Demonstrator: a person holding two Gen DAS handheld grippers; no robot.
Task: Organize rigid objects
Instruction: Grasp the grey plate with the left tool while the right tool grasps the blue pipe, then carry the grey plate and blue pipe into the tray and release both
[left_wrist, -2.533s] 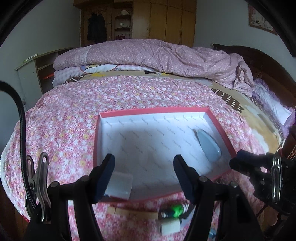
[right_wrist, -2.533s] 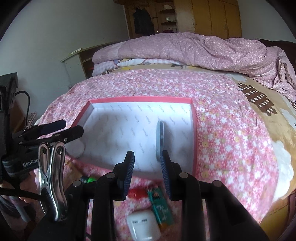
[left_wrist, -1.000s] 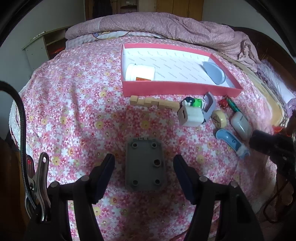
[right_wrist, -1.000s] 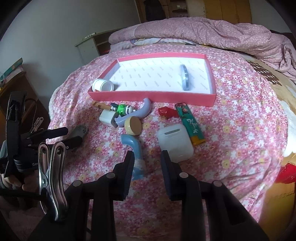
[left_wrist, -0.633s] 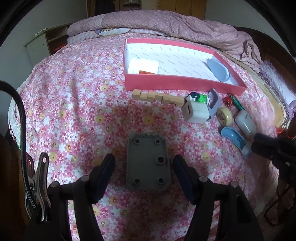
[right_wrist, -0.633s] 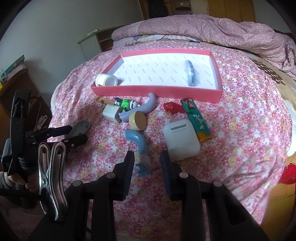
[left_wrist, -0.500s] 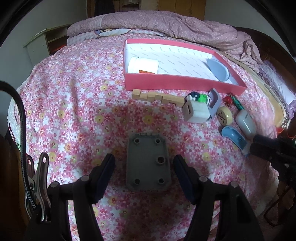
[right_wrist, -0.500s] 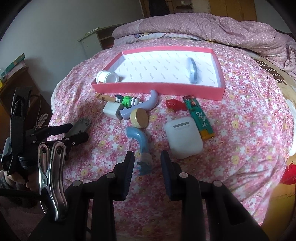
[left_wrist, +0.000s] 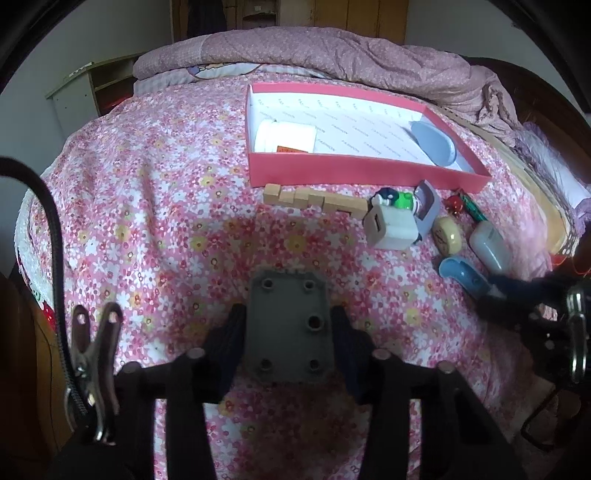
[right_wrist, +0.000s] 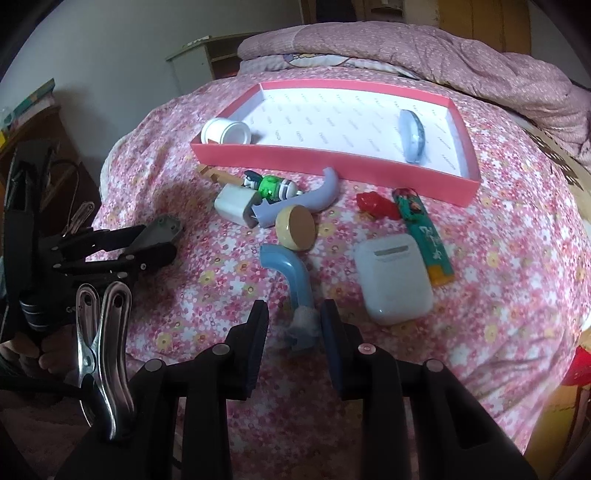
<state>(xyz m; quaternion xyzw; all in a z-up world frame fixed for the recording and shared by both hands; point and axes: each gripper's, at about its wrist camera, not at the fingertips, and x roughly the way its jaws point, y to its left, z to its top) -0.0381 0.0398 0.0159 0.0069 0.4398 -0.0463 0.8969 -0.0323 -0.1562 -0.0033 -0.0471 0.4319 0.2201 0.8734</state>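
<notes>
Since half a second back, left gripper (left_wrist: 288, 328) jaws have been closing and now press both long edges of the grey plate (left_wrist: 288, 325), which lies flat on the flowered bedspread (left_wrist: 155, 206). Right gripper (right_wrist: 294, 325) has sunk toward the blue curved tube (right_wrist: 290, 275); jaws narrow, straddling its frayed lower end, contact unclear. Left view alone shows the plate's face: rectangular, matte, five round holes. Right view alone shows the full white earbud case (right_wrist: 393, 278), smooth and rounded, beside one printed lighter (right_wrist: 424, 236) and one glossy red piece (right_wrist: 375, 203). Counted: one pink-walled tray (right_wrist: 332, 157) holding two items, a white jar (right_wrist: 225, 133) on its side and a grey-blue oval piece (right_wrist: 412, 134); loose outside it, one notched wooden strip (left_wrist: 314, 201), one white cube charger (left_wrist: 391, 227), one green-and-white figure (right_wrist: 271, 186), one lavender curved tube (right_wrist: 314, 197), one tan disc (right_wrist: 297, 229).
</notes>
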